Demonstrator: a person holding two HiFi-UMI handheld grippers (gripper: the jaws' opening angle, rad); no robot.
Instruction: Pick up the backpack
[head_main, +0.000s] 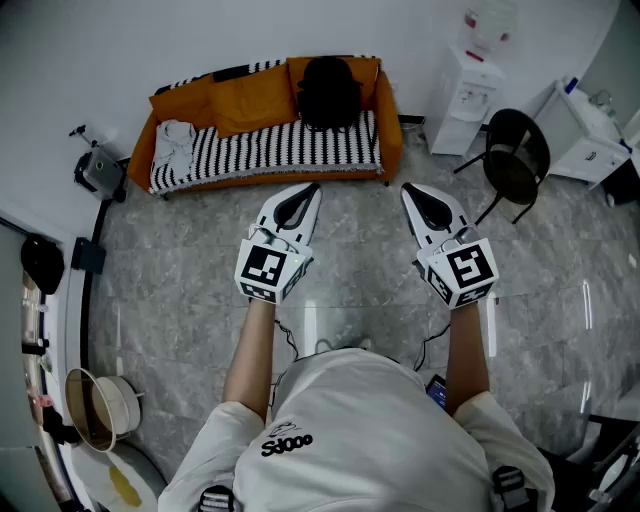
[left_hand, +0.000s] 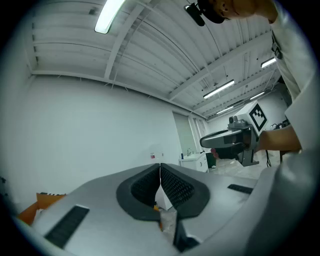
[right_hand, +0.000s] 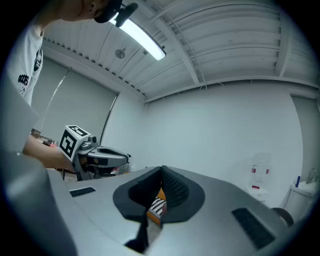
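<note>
A black backpack (head_main: 328, 92) stands upright on the orange sofa (head_main: 392, 135) against the far wall, on its striped cover. My left gripper (head_main: 312, 189) and right gripper (head_main: 406, 189) are held side by side over the floor, well short of the sofa, both pointing level towards it. Both are shut with nothing between the jaws. In the left gripper view the left gripper (left_hand: 160, 166) has its black pads touching. The right gripper (right_hand: 162, 169) looks the same in its own view, with a sliver of the striped sofa showing through below the pads.
A grey marble floor (head_main: 360, 280) lies between me and the sofa. A black chair (head_main: 515, 158), a water dispenser (head_main: 472, 70) and a white cabinet (head_main: 590, 135) stand at the right. A white cloth (head_main: 175, 140) lies on the sofa's left end. A small machine (head_main: 100, 172) sits at left.
</note>
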